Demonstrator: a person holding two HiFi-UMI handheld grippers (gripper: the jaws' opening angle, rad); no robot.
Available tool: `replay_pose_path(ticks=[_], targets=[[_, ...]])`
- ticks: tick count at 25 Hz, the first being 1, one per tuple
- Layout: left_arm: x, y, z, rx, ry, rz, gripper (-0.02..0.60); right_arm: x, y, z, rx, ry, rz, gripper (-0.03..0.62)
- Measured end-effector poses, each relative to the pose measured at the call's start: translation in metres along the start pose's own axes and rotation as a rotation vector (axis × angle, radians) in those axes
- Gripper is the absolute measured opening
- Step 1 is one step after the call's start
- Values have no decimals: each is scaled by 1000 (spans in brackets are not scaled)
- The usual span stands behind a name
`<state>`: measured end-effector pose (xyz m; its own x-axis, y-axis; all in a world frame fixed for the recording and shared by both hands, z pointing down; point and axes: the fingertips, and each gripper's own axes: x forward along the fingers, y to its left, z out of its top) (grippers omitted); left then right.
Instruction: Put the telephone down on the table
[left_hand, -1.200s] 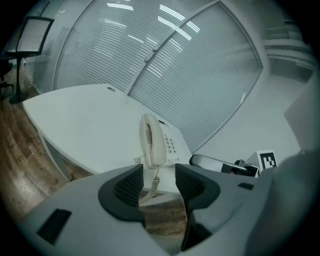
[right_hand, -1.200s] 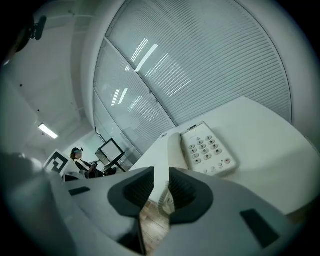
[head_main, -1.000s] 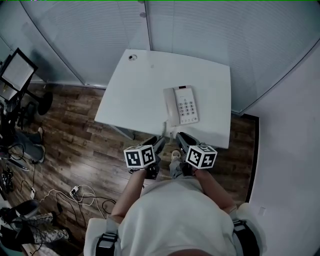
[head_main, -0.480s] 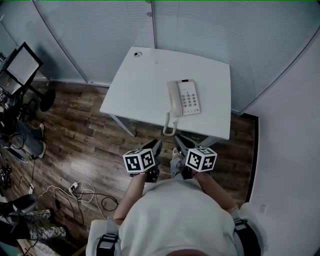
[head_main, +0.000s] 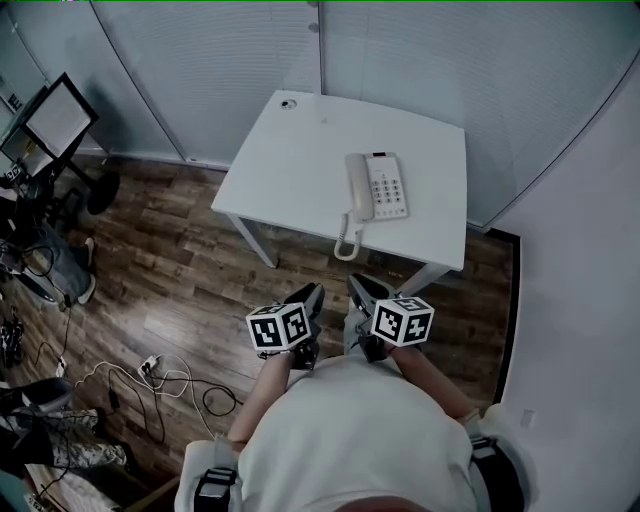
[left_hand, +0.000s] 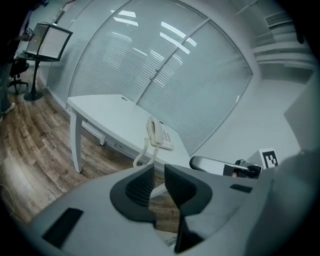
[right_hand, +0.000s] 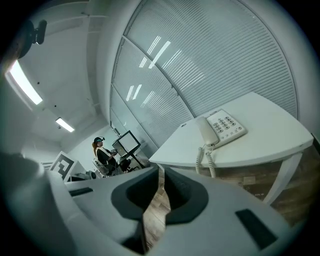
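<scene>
Left gripper has its ribbed dark pads closed on nothing. Right gripper, its jaws just closing, shows 1 thin slit and is empty. At 12 o'clock, the glossy rectangular telephone lies on the smooth white table, its coiled cord dangling.

The telephone sits on the white table, its coiled cord hanging over the near edge.

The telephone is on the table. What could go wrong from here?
1. The telephone lies close to the table's near edge, and its coiled cord hangs over that edge; anything catching the loop might drag it off.
2. Loose cables lie on the floor at the person's left; a step there might cause a trip.
</scene>
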<state>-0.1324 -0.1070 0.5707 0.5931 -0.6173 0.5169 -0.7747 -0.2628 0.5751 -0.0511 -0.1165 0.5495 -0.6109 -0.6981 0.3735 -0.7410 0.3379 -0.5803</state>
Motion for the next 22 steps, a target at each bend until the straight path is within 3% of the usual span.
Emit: replay_pose_path(ticks=[22], targets=[[-20, -1, -19, -23, -16, 22, 71, -13, 10, -14, -24, 2, 4, 21]])
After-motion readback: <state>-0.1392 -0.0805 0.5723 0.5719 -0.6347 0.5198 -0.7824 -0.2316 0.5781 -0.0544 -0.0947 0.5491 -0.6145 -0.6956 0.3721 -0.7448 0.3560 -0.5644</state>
